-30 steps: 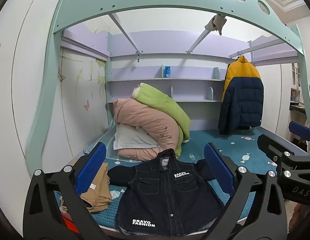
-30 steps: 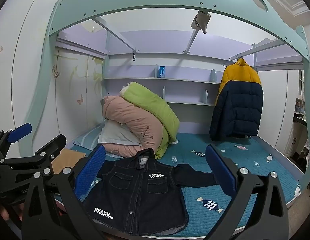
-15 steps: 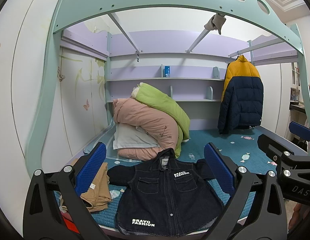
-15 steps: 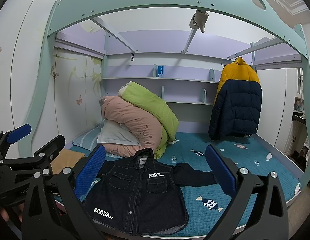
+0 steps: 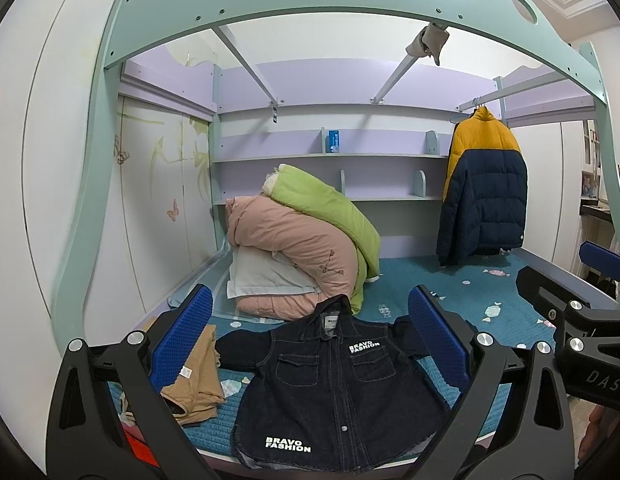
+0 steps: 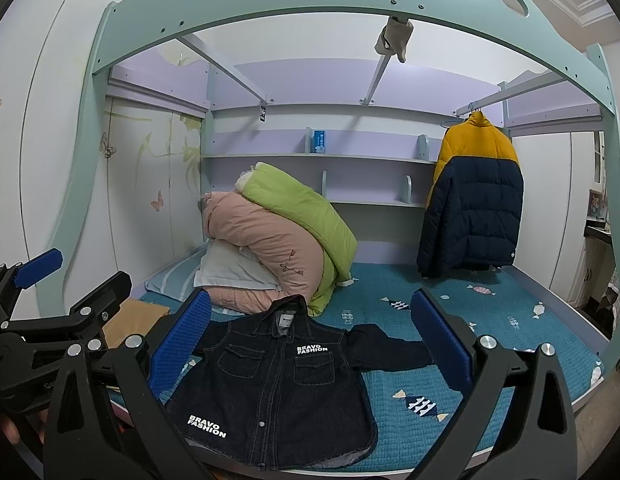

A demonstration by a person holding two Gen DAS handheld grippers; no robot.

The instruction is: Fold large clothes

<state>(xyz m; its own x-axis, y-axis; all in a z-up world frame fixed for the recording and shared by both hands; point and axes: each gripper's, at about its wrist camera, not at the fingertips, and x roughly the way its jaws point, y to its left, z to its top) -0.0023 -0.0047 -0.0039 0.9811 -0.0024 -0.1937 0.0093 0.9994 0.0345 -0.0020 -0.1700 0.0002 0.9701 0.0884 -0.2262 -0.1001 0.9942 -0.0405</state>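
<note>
A dark denim jacket [image 5: 330, 392] with white "BRAVO FASHION" print lies flat, front up, at the near edge of the teal bed cover [image 5: 470, 292]; it also shows in the right wrist view [image 6: 278, 384], with one sleeve stretched right. My left gripper [image 5: 310, 328] is open and empty, held in the air before the jacket. My right gripper [image 6: 310, 328] is open and empty too, apart from the jacket. Each gripper shows at the edge of the other's view.
A folded tan garment [image 5: 198, 376] lies left of the jacket. Pink and green quilts [image 5: 302, 248] and a pillow are piled at the back left. A yellow and navy puffer coat [image 5: 486, 192] hangs at the right. The mint bunk frame [image 5: 310, 4] arches overhead.
Both views have shifted very slightly; the jacket sits a touch lower in the frames. Both grippers stay open and empty, and nothing on the bed has moved.
</note>
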